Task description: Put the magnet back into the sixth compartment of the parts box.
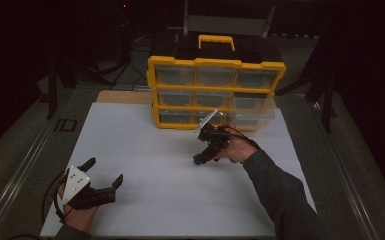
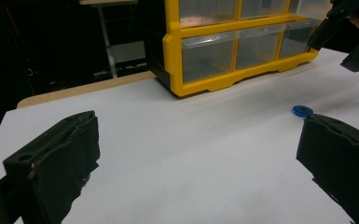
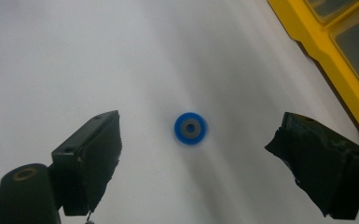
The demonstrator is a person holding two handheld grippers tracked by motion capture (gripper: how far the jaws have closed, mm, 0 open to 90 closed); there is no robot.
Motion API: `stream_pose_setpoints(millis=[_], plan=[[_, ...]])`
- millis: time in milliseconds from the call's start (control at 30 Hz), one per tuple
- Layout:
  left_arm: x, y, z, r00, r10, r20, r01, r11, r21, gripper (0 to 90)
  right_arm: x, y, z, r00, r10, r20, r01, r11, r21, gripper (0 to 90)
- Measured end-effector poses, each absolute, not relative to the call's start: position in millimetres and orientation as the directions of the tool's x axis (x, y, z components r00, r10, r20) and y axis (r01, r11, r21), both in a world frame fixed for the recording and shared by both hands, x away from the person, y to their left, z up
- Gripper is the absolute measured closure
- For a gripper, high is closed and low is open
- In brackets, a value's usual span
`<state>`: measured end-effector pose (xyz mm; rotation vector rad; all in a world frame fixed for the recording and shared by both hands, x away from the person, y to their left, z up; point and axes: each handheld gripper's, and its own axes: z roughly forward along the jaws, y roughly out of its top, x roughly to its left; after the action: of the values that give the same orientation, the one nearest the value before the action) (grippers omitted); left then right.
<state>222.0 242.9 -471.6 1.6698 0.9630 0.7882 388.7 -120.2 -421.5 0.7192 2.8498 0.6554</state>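
You are holding the right gripper spread above the blue wheel, lying flat at 12 o'clock between its jaws. Probably light, stiff, slippery; pinch its rim.

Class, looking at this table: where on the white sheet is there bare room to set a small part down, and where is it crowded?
Free: the white sheet between the left gripper and the blue ring, and its far-left stretch. Crowded: the strip before the yellow organizer, where the right gripper hovers.

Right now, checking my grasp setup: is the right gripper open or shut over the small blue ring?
Open. The right gripper has both black jaws spread wide, the small blue ring lying flat between them on the white table sheet, untouched.
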Motion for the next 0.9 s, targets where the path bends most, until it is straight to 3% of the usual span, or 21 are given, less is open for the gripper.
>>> stream_pose_setpoints(millis=[900], plan=[[222.4,242.4,-472.0,0.47,0.881,0.049,0.224,-0.173,0.959,0.0,399.7,-108.1,-448.3,-0.879,0.475,-0.038,0.433,0.83,0.35,14.0]])
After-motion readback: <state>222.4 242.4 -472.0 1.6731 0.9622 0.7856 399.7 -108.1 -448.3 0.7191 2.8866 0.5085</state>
